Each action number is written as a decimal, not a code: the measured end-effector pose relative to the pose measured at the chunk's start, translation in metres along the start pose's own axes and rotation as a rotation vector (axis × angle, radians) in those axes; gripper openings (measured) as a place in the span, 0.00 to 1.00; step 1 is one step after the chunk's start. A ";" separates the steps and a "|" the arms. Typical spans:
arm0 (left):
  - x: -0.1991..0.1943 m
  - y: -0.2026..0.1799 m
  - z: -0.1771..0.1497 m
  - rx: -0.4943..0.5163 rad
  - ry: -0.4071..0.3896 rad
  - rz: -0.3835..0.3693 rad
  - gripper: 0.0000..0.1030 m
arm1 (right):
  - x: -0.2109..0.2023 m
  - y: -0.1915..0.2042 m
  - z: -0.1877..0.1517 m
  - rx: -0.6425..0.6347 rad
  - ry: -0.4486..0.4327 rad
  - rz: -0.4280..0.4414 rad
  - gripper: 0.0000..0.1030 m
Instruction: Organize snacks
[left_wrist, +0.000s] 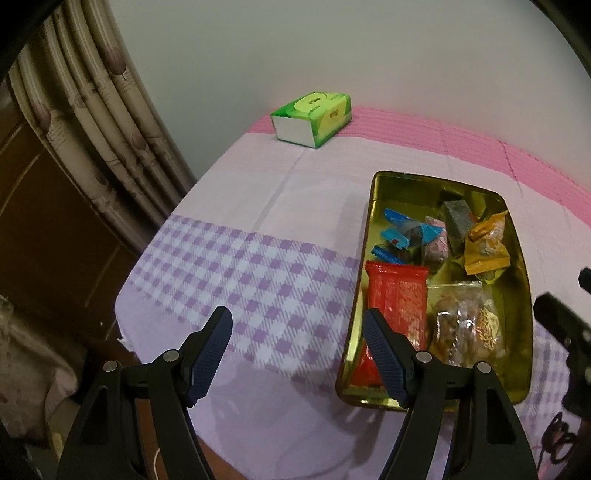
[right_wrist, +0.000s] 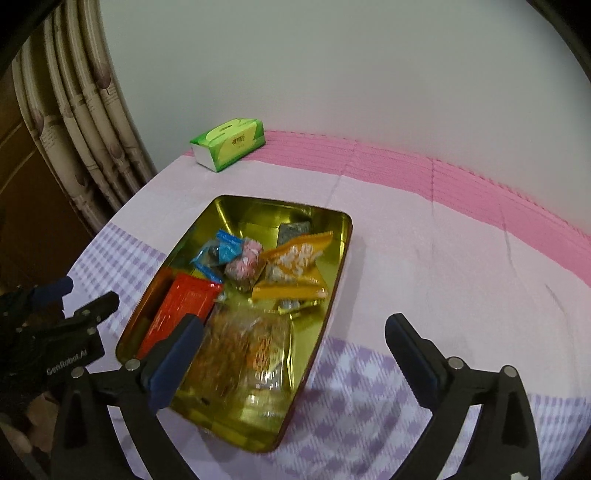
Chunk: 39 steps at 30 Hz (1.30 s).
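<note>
A gold metal tin (left_wrist: 373, 206) (right_wrist: 332, 302) lies on the table and holds several snacks: a red packet (left_wrist: 397, 295) (right_wrist: 184, 302), a clear bag of brown snacks (left_wrist: 465, 321) (right_wrist: 240, 347), blue-wrapped candies (left_wrist: 402, 236) (right_wrist: 221, 251), a pink-wrapped sweet (left_wrist: 437, 247) (right_wrist: 243, 262), an orange packet (left_wrist: 485, 247) (right_wrist: 295, 269) and a grey block (left_wrist: 458, 218) (right_wrist: 293, 230). My left gripper (left_wrist: 297, 325) is open and empty, above the cloth just left of the tin. My right gripper (right_wrist: 295, 332) is open and empty, above the tin's near right part.
A green tissue box (left_wrist: 312, 118) (right_wrist: 229, 144) stands at the back of the table by the white wall. The tablecloth (left_wrist: 240, 266) (right_wrist: 443, 277) is lilac with a checked band and a pink far strip. A curtain (left_wrist: 92, 122) hangs at the left past the table edge.
</note>
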<state>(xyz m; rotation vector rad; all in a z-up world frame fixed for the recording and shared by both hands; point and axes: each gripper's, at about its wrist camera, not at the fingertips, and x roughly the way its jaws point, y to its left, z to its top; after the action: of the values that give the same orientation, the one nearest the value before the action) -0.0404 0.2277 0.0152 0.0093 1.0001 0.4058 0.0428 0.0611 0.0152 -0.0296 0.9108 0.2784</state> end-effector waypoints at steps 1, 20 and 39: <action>-0.002 0.000 0.000 0.001 0.002 -0.002 0.72 | -0.003 0.000 -0.005 0.007 0.002 0.003 0.97; -0.028 -0.034 -0.008 0.069 -0.003 -0.028 0.72 | -0.018 -0.010 -0.034 0.007 0.024 -0.008 0.97; -0.020 -0.040 -0.007 0.084 0.014 -0.033 0.72 | -0.004 -0.004 -0.038 -0.031 0.077 -0.022 0.97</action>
<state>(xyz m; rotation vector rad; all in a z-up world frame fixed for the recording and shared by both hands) -0.0422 0.1828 0.0198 0.0659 1.0294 0.3335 0.0120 0.0506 -0.0053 -0.0792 0.9818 0.2729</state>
